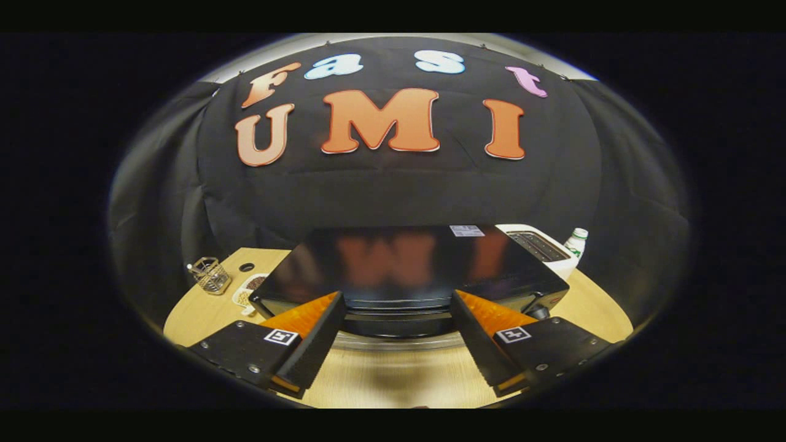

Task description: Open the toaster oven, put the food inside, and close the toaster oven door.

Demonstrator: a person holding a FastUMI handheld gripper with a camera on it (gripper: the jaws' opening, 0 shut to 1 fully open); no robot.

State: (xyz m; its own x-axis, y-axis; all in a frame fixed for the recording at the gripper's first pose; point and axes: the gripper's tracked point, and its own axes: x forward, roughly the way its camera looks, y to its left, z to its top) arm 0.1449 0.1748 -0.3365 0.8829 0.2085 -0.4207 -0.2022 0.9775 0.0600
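Gripper (396,301) held above the front edge of the toaster oven (405,270), fingers spread wide with nothing between the pads; no contact with the oven visible, and nothing in its grasp. The two fingers frame the upper front of the oven, one to each side of its centre, the tips sitting roughly level with the top front edge. Toaster oven is black with a glossy top that mirrors the booth wall; a small pale sticker (466,231) sits at the far right of that top. It stands in the middle of a light wooden table (393,380), just ahead of the fingers. Below the top edge a dark front band and a curved metallic strip show; whether the door is fully closed cannot be told from this angle, though no gap is visible. Left of the oven, near its front left corner, lies a white plate (245,294) holding brownish food, partly hidden by the oven. Farther left stands a small wire basket (210,275), with a dark round hole (247,267) in the tabletop between them. Behind the oven on the far right: a white slot toaster (543,247), and just right of it a white bottle (576,243) with a green label.
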